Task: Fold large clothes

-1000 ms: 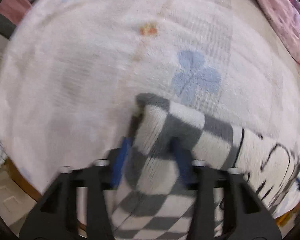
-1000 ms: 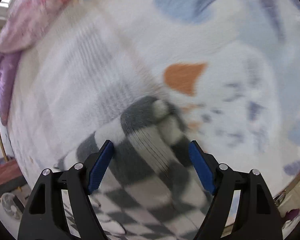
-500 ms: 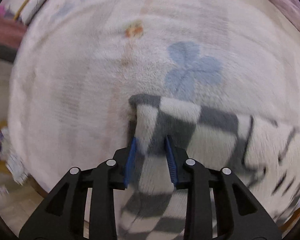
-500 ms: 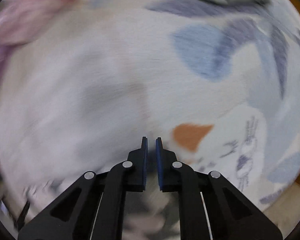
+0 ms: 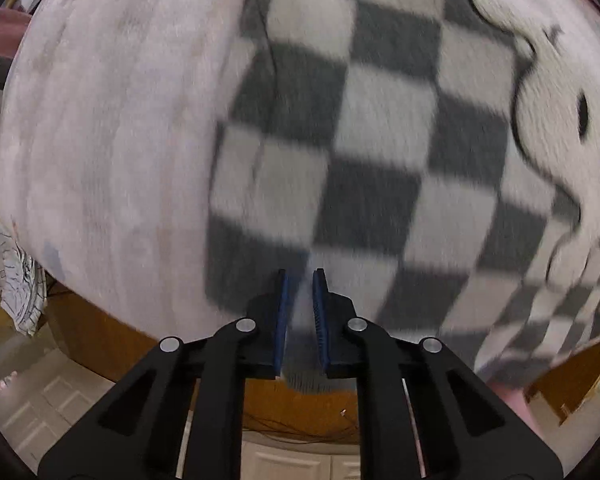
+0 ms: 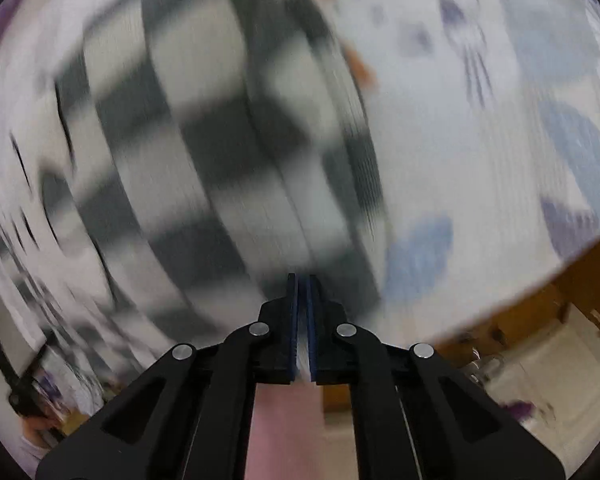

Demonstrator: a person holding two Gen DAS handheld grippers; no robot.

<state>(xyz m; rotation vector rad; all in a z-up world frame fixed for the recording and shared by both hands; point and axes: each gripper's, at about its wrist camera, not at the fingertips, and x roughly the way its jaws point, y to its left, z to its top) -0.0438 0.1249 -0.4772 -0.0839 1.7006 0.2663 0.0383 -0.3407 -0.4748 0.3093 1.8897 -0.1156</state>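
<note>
Where both claws pinch its near edge: fuzzy grey-and-white checkered garment (image 5: 372,152), left claw (image 5: 300,276); right claw (image 6: 302,280).

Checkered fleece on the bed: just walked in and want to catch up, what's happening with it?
A person is folding a checkered fleece garment on a bed, using two hand-held grippers. The left gripper is clamped on a bunch of fabric at the garment's near edge. The right gripper is almost fully closed at another edge, apparently pinching thin fabric, though that view is badly blurred.

A bed (image 5: 100,140) under a fluffy white blanket (image 6: 480,140), its wooden frame (image 5: 100,344) above pale floor tiles (image 5: 32,408).
</note>
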